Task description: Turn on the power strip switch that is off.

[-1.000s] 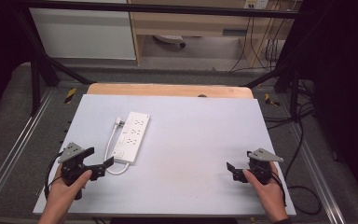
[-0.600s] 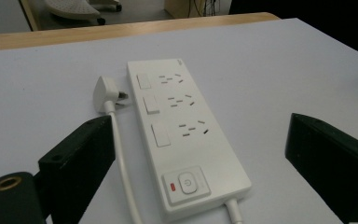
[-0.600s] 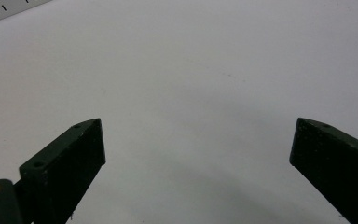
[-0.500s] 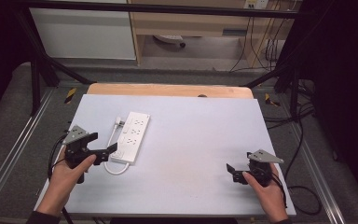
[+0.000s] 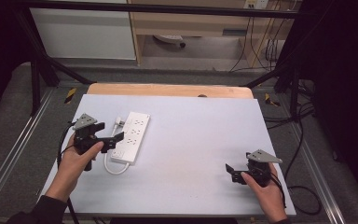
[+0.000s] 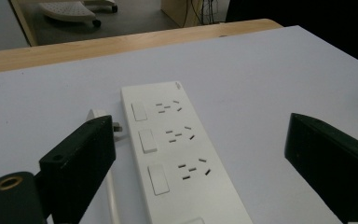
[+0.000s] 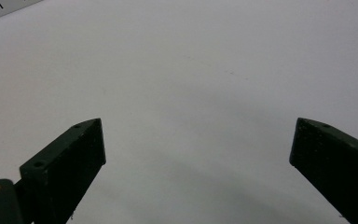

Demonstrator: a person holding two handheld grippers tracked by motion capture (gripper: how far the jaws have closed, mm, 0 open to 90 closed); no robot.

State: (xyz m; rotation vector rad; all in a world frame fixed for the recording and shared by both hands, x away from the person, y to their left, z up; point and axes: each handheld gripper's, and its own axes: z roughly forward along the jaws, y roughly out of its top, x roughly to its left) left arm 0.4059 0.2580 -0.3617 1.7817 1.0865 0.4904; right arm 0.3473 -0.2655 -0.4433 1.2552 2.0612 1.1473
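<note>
A white power strip (image 5: 131, 136) (image 6: 177, 154) lies on the left half of the pale table (image 5: 196, 140), with its white cable (image 5: 112, 168) looped at its near end and its plug (image 5: 119, 122) (image 6: 100, 116) beside it. My left gripper (image 5: 114, 138) (image 6: 200, 154) hangs open just over the strip's near left part, jaws wide on either side of it with nothing held. Near the front right edge my right gripper (image 5: 230, 171) (image 7: 198, 158) is open and empty above bare table.
A wooden strip (image 5: 168, 89) runs along the table's far edge. Metal rails (image 5: 9, 158) flank both sides. Cables (image 5: 303, 154) hang off the right side. A corner of the power strip (image 7: 4, 9) shows far off in the right gripper view.
My left gripper has moved away from the front left corner, forward and right, up to the power strip. The right gripper has stayed put.
</note>
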